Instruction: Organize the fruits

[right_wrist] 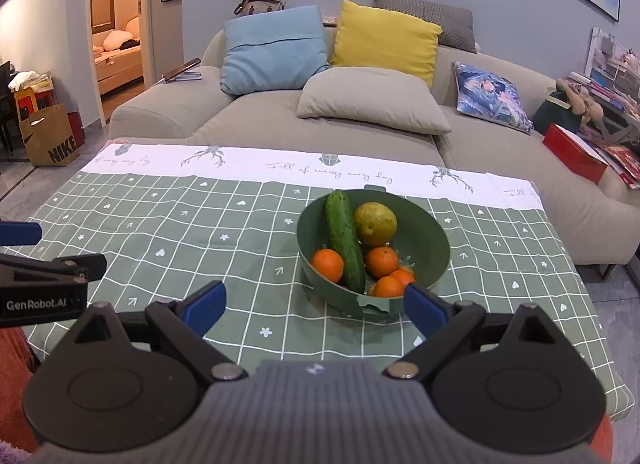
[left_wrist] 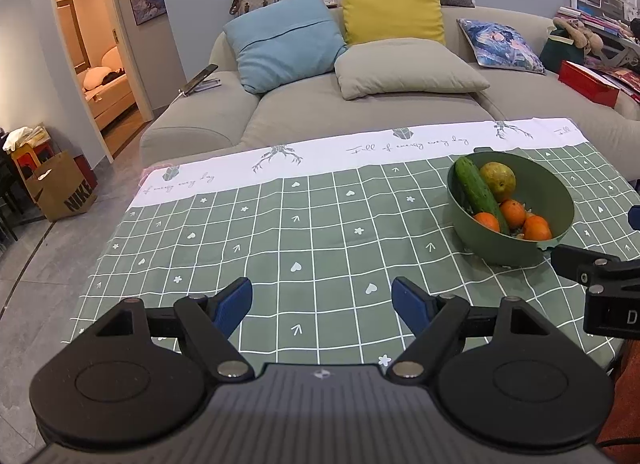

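Your left tongs (left_wrist: 322, 306) are spread wide, nothing between the blue pads (left_wrist: 232, 304), hovering over bare green checked cloth (left_wrist: 280, 223) on the surface. Your right tongs (right_wrist: 316, 304) are spread too, empty, sitting just in front of the green bowl (right_wrist: 432, 240); the right-hand pad (right_wrist: 424, 308) overlaps the bowl's near rim in the right wrist view, can't tell if it's touching.

Bowl sits toward the right side of the surface, near the far white band of the cloth. In it:
- cucumber (right_wrist: 345, 242), lying tilted, far end propped on the back rim
- yellow-green round fruit (right_wrist: 375, 223) just right of the cucumber, at the back
- one orange (right_wrist: 327, 265) left of the cucumber
- three more oranges (right_wrist: 382, 262) right of it, bunched at the near side, touching each other

The bowl's near rim has a small tab (right_wrist: 374, 304) sticking out toward you.

From the left wrist view, the bowl (left_wrist: 560, 199) is off to your right and your right tongs' linkage shows at the right edge just beside it. Rest of the cloth is bare.

Beyond the surface: beige sofa (right_wrist: 280, 111) with blue cushion (right_wrist: 272, 51), yellow cushion (right_wrist: 384, 39), and a beige one.
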Action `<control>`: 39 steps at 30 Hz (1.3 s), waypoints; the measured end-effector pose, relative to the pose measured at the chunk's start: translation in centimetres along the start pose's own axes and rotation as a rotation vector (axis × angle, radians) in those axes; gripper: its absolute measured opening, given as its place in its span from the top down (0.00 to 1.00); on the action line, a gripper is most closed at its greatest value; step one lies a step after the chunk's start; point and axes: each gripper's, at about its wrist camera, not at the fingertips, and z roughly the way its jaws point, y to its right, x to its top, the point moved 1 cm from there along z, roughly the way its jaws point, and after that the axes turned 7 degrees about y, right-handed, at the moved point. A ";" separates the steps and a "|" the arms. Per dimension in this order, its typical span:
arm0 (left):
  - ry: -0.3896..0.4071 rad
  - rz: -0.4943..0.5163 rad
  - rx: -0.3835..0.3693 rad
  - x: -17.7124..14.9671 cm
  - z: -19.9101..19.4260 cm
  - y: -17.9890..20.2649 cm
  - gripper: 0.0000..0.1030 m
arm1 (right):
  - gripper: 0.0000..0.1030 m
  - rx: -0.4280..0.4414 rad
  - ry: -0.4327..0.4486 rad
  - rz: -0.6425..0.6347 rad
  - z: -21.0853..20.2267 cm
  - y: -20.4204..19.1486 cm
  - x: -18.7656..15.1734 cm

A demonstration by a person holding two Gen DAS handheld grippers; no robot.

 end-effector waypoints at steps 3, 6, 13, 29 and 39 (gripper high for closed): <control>-0.002 -0.001 0.000 0.0 0.0 0.0 0.10 | 0.11 0.004 -0.001 -0.004 0.1 -0.1 0.0; -0.006 -0.006 0.002 0.0 0.0 -0.1 0.10 | 0.11 0.008 0.002 -0.011 -0.1 -0.3 0.0; -0.011 -0.020 0.009 0.0 0.0 -0.4 0.10 | 0.11 0.014 0.004 -0.017 -0.1 -0.4 0.1; -0.021 -0.026 0.011 -0.2 0.1 -0.6 0.10 | 0.10 0.016 0.000 -0.014 0.0 -0.3 0.0; -0.024 -0.029 0.011 -0.2 0.2 -0.6 0.10 | 0.10 0.016 -0.001 -0.012 0.0 -0.3 -0.1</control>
